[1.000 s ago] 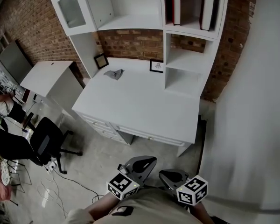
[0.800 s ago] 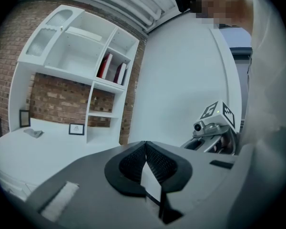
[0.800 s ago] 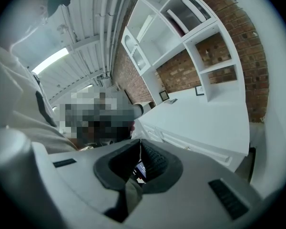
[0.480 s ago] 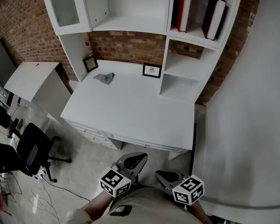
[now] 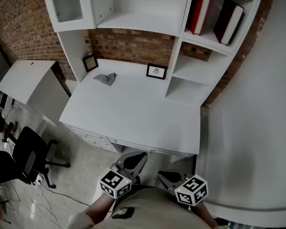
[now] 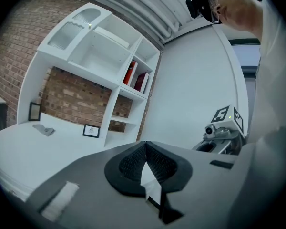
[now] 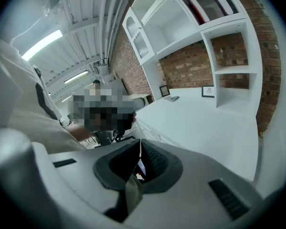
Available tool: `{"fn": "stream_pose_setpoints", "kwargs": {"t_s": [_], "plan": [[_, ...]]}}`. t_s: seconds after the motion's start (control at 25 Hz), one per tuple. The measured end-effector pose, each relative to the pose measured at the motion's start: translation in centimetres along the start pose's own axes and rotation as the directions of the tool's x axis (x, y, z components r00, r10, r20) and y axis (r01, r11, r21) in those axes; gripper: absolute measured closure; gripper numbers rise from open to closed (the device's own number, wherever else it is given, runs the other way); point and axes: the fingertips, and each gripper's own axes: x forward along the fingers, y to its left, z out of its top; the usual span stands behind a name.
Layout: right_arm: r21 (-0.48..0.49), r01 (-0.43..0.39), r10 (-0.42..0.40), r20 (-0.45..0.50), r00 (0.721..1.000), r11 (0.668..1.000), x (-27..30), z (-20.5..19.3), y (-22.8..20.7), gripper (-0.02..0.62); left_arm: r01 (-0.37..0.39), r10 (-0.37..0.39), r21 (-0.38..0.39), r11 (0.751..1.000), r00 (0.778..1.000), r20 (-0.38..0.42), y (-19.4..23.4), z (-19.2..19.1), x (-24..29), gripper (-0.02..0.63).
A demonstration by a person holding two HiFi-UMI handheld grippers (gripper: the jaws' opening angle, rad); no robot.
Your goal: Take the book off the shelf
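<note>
A red book (image 5: 201, 6) and a dark book with a white edge (image 5: 230, 19) lean in the top right compartment of the white hutch (image 5: 181, 35). Both show small in the left gripper view, the red book (image 6: 130, 72) next to the dark book (image 6: 142, 81). In the right gripper view the red book (image 7: 199, 7) is at the top edge. My left gripper (image 5: 135, 158) and right gripper (image 5: 167, 177) are held low, close to my body, short of the desk's front edge. Both are shut with nothing between the jaws, the left gripper (image 6: 145, 146) and the right gripper (image 7: 140, 146) alike.
On the white desk (image 5: 133, 113) lie a grey cloth (image 5: 106, 78) and two small picture frames (image 5: 156, 71) (image 5: 90, 62). A black office chair (image 5: 31, 156) and a grey side cabinet (image 5: 24, 80) stand left. A white wall (image 5: 257, 128) runs along the right.
The desk and hutch have drawn closer and the books show more fully. Both grippers have come forward with me, still shut and empty.
</note>
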Motion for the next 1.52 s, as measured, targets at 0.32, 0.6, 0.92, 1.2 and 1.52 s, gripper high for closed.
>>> {"fn": "stream_pose_setpoints", "kwargs": {"t_s": [0.32, 0.6, 0.92, 1.2, 1.52], "plan": [[-0.016, -0.023, 0.022, -0.014, 1.0, 1.0, 3.6, 2.3, 0.5, 0.589, -0.03, 0.03, 0.0, 1.0, 1.0, 0.007, 3.9, 1.0, -1.6, 0.601], [0.001, -0.044, 0.044, -0.006, 0.999, 0.999, 6.6, 3.9, 1.3, 0.589, -0.059, 0.059, -0.013, 0.998, 0.998, 0.009, 6.8, 1.1, -3.7, 0.601], [-0.015, -0.061, 0.06, -0.041, 0.997, 0.998, 9.7, 4.3, 2.4, 0.589, -0.072, 0.073, -0.04, 0.997, 0.997, 0.011, 9.7, 0.5, -5.5, 0.601], [0.018, -0.047, 0.048, -0.046, 0.998, 0.999, 8.9, 3.9, 0.8, 0.589, -0.042, 0.042, -0.03, 0.999, 0.999, -0.016, 9.3, 0.3, -3.1, 0.601], [-0.022, -0.098, 0.097, -0.036, 0.995, 0.995, 7.2, 5.3, -2.8, 0.589, -0.076, 0.076, -0.018, 0.997, 0.997, -0.025, 8.1, 1.3, 1.1, 0.601]]}}
